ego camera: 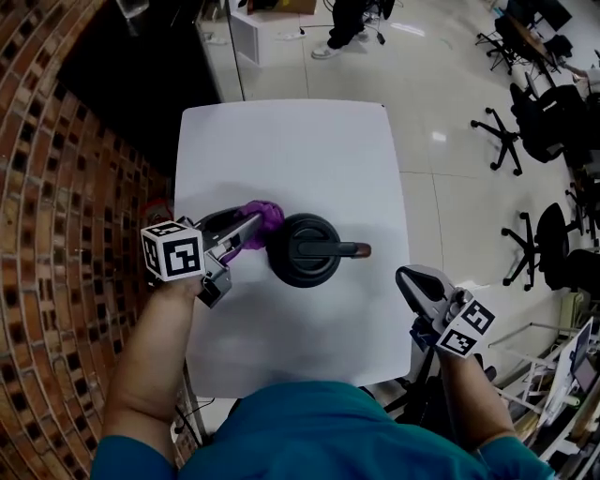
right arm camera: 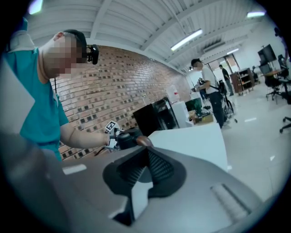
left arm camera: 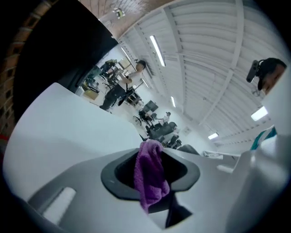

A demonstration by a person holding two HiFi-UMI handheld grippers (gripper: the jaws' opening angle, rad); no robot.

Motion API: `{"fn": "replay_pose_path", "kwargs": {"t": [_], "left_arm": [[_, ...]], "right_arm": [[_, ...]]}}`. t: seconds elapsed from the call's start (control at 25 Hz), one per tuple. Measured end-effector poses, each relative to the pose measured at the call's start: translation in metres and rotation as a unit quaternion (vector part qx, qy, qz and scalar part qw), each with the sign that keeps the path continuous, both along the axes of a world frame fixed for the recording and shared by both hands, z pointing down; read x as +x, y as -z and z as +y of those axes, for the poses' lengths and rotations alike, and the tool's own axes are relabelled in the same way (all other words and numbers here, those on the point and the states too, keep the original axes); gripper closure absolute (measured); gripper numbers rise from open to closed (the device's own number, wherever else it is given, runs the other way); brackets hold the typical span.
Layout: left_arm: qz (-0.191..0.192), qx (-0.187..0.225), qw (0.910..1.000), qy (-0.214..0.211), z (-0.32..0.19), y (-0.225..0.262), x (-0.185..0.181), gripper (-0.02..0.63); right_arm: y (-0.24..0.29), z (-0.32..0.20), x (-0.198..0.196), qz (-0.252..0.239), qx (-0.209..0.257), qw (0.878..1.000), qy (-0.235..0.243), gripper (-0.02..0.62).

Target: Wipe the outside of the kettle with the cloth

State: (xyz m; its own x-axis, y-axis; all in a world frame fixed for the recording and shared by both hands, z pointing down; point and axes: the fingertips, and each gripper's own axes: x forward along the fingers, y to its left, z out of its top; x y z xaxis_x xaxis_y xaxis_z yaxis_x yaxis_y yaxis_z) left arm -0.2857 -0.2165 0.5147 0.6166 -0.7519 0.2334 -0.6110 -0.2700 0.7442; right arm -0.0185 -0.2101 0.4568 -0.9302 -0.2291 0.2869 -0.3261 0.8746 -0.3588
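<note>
The black kettle (ego camera: 304,249) stands in the middle of the white table (ego camera: 291,150), its handle pointing right with a brown end (ego camera: 362,250). My left gripper (ego camera: 249,226) is shut on a purple cloth (ego camera: 264,217), which is bunched against the kettle's left side. In the left gripper view the cloth (left arm camera: 150,175) hangs between the jaws of that gripper (left arm camera: 152,148). My right gripper (ego camera: 407,277) hovers at the table's right front edge, shut and holding nothing, apart from the kettle. From the right gripper view, the kettle (right arm camera: 128,139) shows beyond the shut gripper (right arm camera: 146,152).
A brick wall (ego camera: 56,187) runs along the left of the table. Office chairs (ego camera: 539,122) stand on the tiled floor to the right. A person's legs (ego camera: 347,23) and a white cabinet (ego camera: 246,37) are beyond the table's far edge.
</note>
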Motion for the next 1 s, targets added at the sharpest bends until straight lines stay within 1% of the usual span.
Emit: {"fn": "replay_pose_path", "kwargs": {"t": [0.04,0.12,0.44,0.52,0.6,0.64,0.72,0.8,0.84,0.92,1.0], "left_arm": [[-0.007,-0.006,0.9999,-0.011,-0.004,-0.004,0.003,0.474],[-0.013,-0.021,0.9995,-0.018,-0.008,-0.016,0.005,0.474],[-0.03,-0.079,0.9963,-0.019,-0.007,-0.075,0.005,0.475],[-0.036,-0.091,0.995,-0.02,-0.006,-0.086,0.005,0.474],[-0.045,-0.097,0.9938,-0.031,-0.006,-0.088,0.004,0.475],[-0.05,-0.095,0.9933,-0.042,-0.008,-0.084,0.003,0.476],[-0.052,-0.077,0.9931,-0.071,-0.017,-0.065,0.001,0.474],[-0.038,-0.05,0.9922,-0.108,-0.035,-0.036,0.001,0.474],[-0.028,-0.039,0.99,-0.132,-0.045,-0.021,0.006,0.474],[-0.01,-0.034,0.9813,-0.189,-0.061,0.001,0.024,0.474],[-0.008,-0.042,0.9689,-0.244,-0.068,0.003,0.043,0.474]], "right_arm": [[0.0,-0.001,0.002,-0.001,0.0,1.0,-0.002,0.591],[0.0,-0.006,0.006,-0.002,0.0,1.0,-0.007,0.592],[-0.009,-0.02,0.014,-0.002,-0.002,1.0,-0.012,0.592],[-0.011,-0.023,0.015,-0.004,-0.004,1.0,-0.013,0.591],[-0.011,-0.027,0.017,-0.007,-0.005,1.0,-0.015,0.591],[-0.01,-0.029,0.018,-0.01,-0.005,1.0,-0.016,0.591],[-0.009,-0.033,0.021,-0.014,-0.004,1.0,-0.02,0.591],[-0.007,-0.036,0.026,-0.018,-0.004,0.999,-0.026,0.591],[-0.006,-0.038,0.028,-0.02,-0.004,0.999,-0.03,0.591],[-0.004,-0.042,0.034,-0.024,-0.004,0.999,-0.037,0.591],[-0.003,-0.044,0.039,-0.028,-0.004,0.999,-0.042,0.591]]}}
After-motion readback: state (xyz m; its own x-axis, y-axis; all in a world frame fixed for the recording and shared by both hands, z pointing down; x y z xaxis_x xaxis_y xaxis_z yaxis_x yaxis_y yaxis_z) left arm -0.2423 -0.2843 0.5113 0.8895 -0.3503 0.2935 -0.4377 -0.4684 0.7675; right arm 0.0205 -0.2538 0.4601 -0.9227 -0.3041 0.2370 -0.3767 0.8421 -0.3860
